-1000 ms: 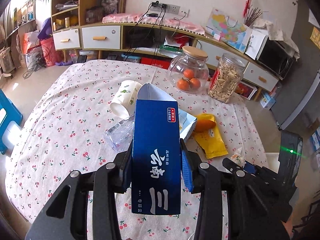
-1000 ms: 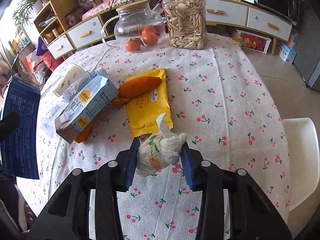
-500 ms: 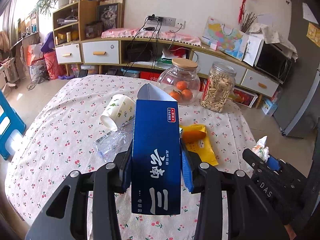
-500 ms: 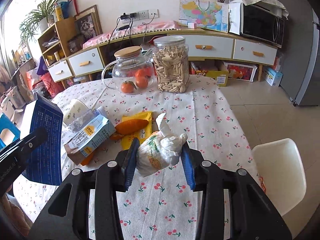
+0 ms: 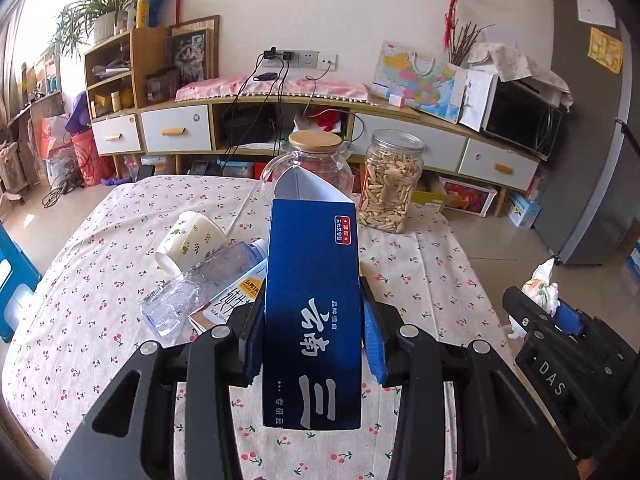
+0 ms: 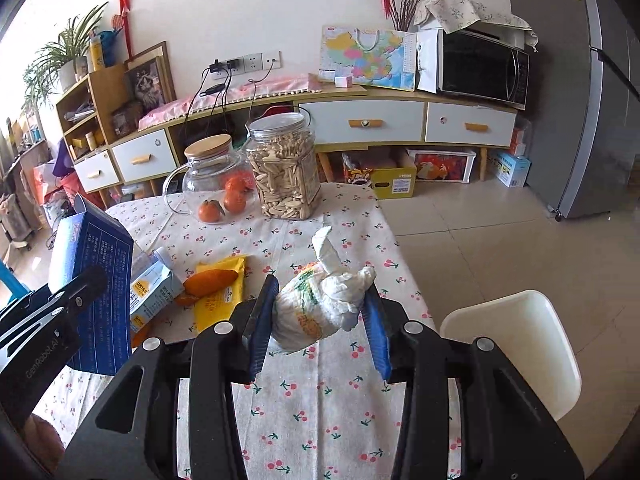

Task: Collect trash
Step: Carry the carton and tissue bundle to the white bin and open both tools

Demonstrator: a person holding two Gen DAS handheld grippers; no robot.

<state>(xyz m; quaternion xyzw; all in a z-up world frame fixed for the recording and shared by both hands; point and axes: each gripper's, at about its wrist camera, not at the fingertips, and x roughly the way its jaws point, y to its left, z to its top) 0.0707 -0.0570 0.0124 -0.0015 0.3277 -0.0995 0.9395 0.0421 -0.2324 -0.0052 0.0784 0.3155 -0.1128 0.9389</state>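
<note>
Left gripper (image 5: 314, 344) is clamping the blue carton (image 5: 314, 312) upright between its blue pads, open flap at the top. Right gripper (image 6: 320, 320) is pinching the crumpled white wrapper (image 6: 320, 304), a twisted tail poking up past the fingers. Both loads are hanging above the near edge of the cherry-print table (image 6: 320, 400), not touching it.

Change over the last second: both cameras have been tilting up and pulling back from the table. A second ago the cloth was filling each view; now the sideboard, wall and floor are showing. Grips are reading the same across all frames. Judgement: pickup is finished, carry-away is starting. No bin is showing in either view, so the drop point is unknown.

Trash waiting farther in on the table, just beyond the carton: clear plastic bottle (image 5: 200, 284) lying on its side, small milk box (image 6: 154, 292) touching it, tipped paper cup (image 5: 190, 240) behind the bottle, yellow snack packet (image 6: 222, 294) with an orange peel piece (image 6: 210, 282) on it.

At the table's far side: glass jug of oranges (image 6: 218, 184) and the seed jar (image 6: 286, 168), side by side, probably not trash.
</note>
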